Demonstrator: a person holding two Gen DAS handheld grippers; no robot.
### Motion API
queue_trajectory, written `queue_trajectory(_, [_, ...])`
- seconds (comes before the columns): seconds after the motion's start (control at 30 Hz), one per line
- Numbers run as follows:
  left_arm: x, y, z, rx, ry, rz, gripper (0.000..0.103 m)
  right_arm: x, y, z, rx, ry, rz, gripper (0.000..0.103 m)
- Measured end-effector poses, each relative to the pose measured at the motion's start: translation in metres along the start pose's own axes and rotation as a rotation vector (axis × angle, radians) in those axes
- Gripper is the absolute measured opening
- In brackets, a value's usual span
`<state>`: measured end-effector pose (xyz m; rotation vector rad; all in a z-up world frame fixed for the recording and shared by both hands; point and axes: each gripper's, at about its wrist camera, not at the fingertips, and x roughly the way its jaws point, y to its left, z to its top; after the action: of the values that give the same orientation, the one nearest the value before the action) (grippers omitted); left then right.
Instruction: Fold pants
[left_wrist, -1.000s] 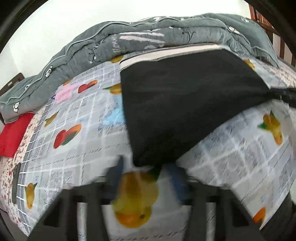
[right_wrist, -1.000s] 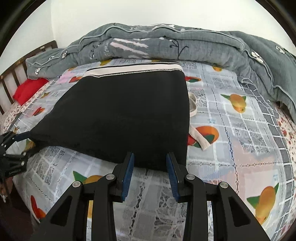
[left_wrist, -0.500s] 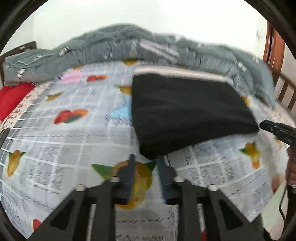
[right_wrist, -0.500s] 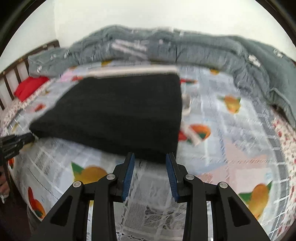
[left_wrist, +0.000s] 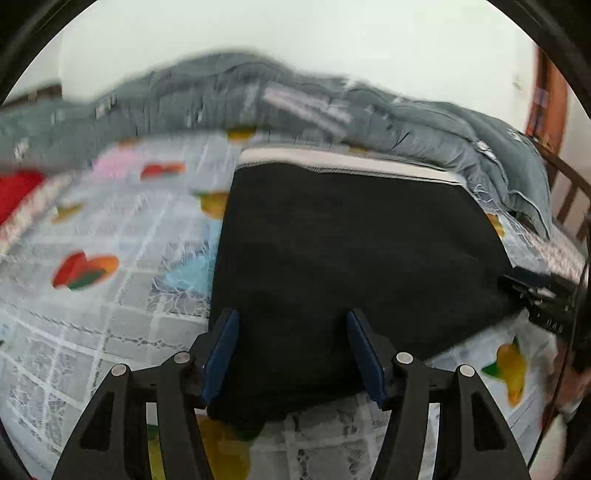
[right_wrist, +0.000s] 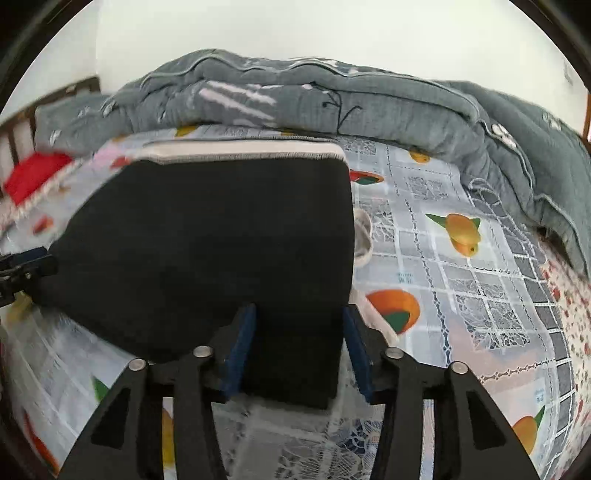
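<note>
Pants (left_wrist: 354, 258) lie on the bed (left_wrist: 110, 295), black, already doubled into a broad, flat rectangle with the pale waistband (left_wrist: 343, 166) along the far edge, just short of the heaped grey quilt (right_wrist: 369, 107). From where I stand, a good part of the folding looks done: the legs appear stacked and the cloth lies smooth, with only a light drawstring (right_wrist: 364, 240) spilling out at the right side.

The left tool (left_wrist: 291, 354) sits at the near left corner, fingers spread wide to either side of the fabric edge and gripping nothing. The right tool (right_wrist: 299, 347) is at the near right corner, also wide open and straddling the hem without pinching it. Neither has closed on the cloth.

What remains, I would judge, is at least one more fold: taking the near edge and carrying it toward the waistband to make a smaller packet. Both tools seem placed for just that, one at each near corner. A red cushion (right_wrist: 33, 173) lies at the far left, out of the way.
</note>
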<state>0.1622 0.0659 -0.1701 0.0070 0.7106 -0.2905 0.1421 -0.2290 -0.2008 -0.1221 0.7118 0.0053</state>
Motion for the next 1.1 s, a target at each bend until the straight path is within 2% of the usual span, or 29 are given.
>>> queue_trajectory(0.1, [-0.007,-0.002,0.002,0.015,0.029,-0.010,0.061,-0.007,0.004,-0.005,-0.071,-0.001,0.002,0.047])
queue_trajectory(0.27, [-0.009,0.003,0.015,-0.001,0.112,-0.021,0.061,-0.005,0.002,0.010,-0.082,0.038,0.016,0.047])
queue_trajectory(0.33, [-0.012,0.004,0.024,0.000,0.139,-0.026,0.060,-0.013,0.002,0.018,-0.088,0.039,-0.014,0.047])
queue_trajectory(0.43, [-0.027,0.010,0.045,-0.010,0.096,-0.060,0.061,-0.033,-0.001,0.025,-0.096,0.001,-0.036,0.047])
queue_trajectory(0.5, [-0.029,0.014,0.057,0.001,0.043,-0.037,0.061,-0.044,-0.004,0.028,-0.084,-0.027,-0.035,0.049])
queue_trajectory(0.57, [-0.022,0.017,0.063,-0.014,0.027,-0.040,0.061,-0.047,-0.008,0.032,-0.059,-0.044,-0.031,0.050])
queue_trajectory(0.7, [0.011,0.022,0.079,-0.034,0.009,0.055,0.061,-0.028,-0.015,0.051,0.018,-0.039,-0.028,0.050])
queue_trajectory(0.83, [0.039,0.023,0.094,-0.022,-0.019,0.145,0.061,0.012,-0.021,0.077,0.077,0.032,0.003,0.050])
queue_trajectory(0.93, [0.052,0.029,0.105,-0.047,-0.005,0.144,0.061,0.038,-0.018,0.094,0.062,0.041,-0.021,0.050])
queue_trajectory(1.1, [0.049,0.034,0.123,-0.064,-0.010,0.139,0.061,0.067,-0.020,0.116,0.080,0.073,-0.001,0.050])
